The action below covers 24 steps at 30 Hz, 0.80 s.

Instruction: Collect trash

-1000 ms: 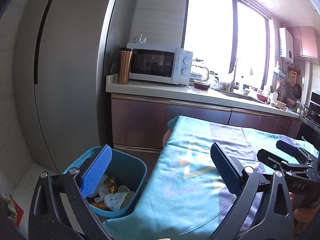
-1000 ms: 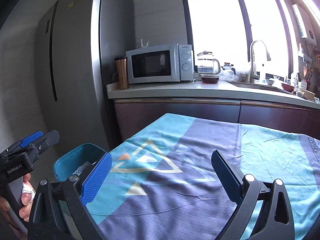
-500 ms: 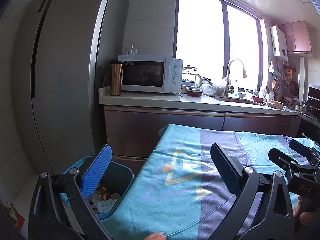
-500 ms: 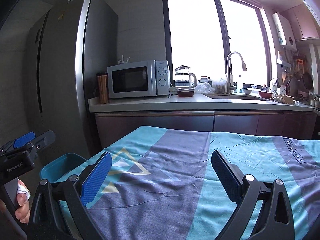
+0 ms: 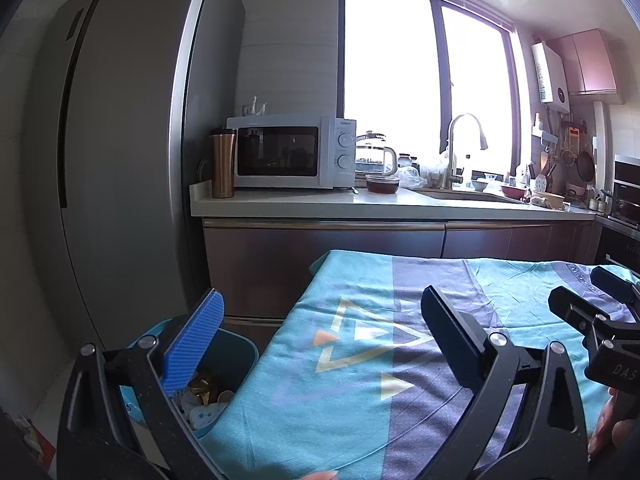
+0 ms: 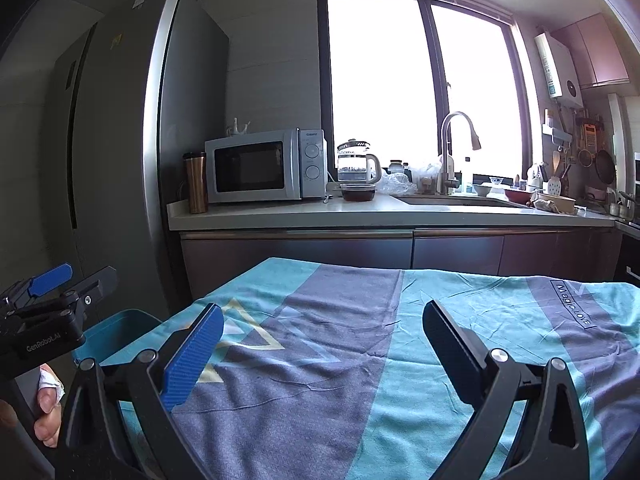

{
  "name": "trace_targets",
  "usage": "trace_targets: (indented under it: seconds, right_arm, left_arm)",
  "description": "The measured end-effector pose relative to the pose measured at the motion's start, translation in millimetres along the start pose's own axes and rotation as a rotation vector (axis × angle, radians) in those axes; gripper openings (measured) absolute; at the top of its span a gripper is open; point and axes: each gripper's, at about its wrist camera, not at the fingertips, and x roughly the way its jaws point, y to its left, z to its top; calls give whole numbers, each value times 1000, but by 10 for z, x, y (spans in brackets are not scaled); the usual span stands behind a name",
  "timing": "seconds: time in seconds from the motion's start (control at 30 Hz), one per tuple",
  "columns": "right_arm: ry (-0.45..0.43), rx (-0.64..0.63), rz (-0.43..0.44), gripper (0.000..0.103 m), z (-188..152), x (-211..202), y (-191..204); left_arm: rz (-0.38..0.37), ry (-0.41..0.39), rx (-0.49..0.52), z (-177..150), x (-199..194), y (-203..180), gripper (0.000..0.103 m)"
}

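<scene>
Tabletop (image 6: pixel 460 320) looks clear; bin (image 5: pixel 236 356) sits low-left, nearest my left hand-held gripper (image 5: pixel 320 344). Both hand-held grippers spread, right (image 6: pixel 322 350) too, holding nothing.

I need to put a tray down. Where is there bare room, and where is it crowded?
Free: the whole tablecloth; also the counter before the microwave. Crowded: around the sink and the bin.

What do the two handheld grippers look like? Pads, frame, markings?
Both match: black speckled A-frame arms with silver pivot bolts. On the left gripper and the right gripper, one of the jaws carries a ribbed blue pad, the other a black one. Seen side-on, the left body reads "GenRobot.AI"; the right shows "DAS". A white wrap covers one fingertip. No cables visible.
</scene>
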Motion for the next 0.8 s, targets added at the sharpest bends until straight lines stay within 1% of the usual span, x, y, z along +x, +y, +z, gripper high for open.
trace_targets:
  seconds: [0.2,0.8]
  right_arm:
    - [-8,7,-1,96,4,-34,-8]
    - [-15,17,-3,96,35,-39,-52]
  left_arm:
    - [6,-5,16,-14,6,-34,97]
    - [16,-11,8,-1,31,-17,97]
